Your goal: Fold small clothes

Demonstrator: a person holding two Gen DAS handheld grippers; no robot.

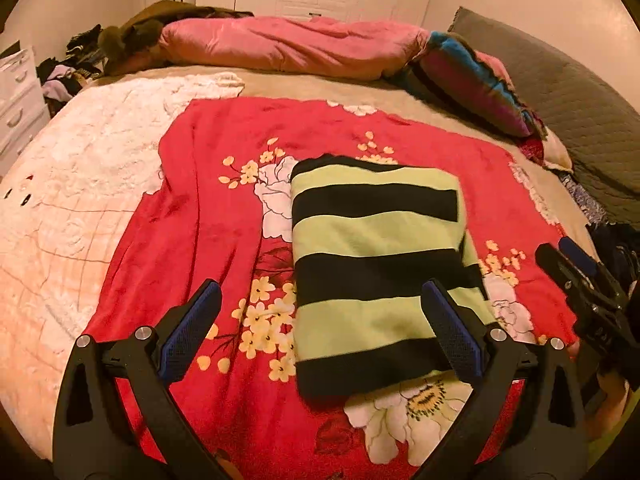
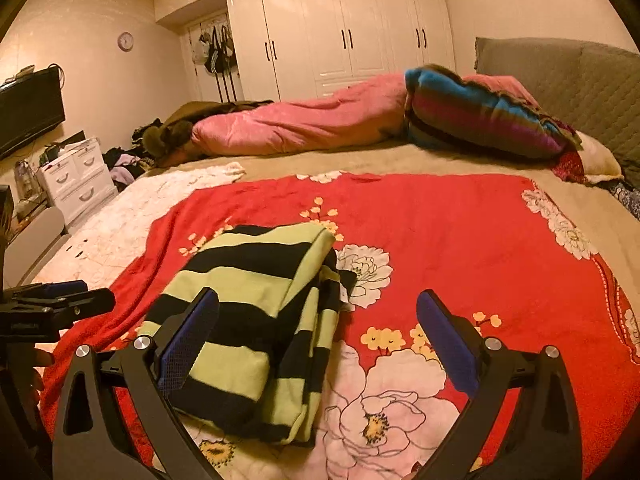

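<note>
A bedroom with white wardrobe doors (image 2: pixel 340 40) along the far wall holds a wide bed (image 2: pixel 400 160) with a grey padded headboard (image 2: pixel 568 80) on the right. Across the far side of the bed lie a rolled pink quilt (image 1: pixel 288 46) and a bundle of striped blue and purple bedding (image 2: pixel 480 116). A red flowered blanket (image 1: pixel 208 208) is spread over the near part of the bed, with a cream cover (image 1: pixel 80 184) to its left. On the red blanket sits the folded jumper (image 1: pixel 372 256), striped in pale green and black, a neat rectangle lying flat; from the right wrist view its folded layers show along the right edge.

The left gripper (image 1: pixel 322 330) hovers just above the near end of the jumper, its blue-padded fingers spread wide and holding nothing; the right-hand pad overlaps the jumper's near corner in the view. The right gripper (image 2: pixel 318 340) is beside the jumper's right edge, fingers likewise wide apart and empty.
</note>
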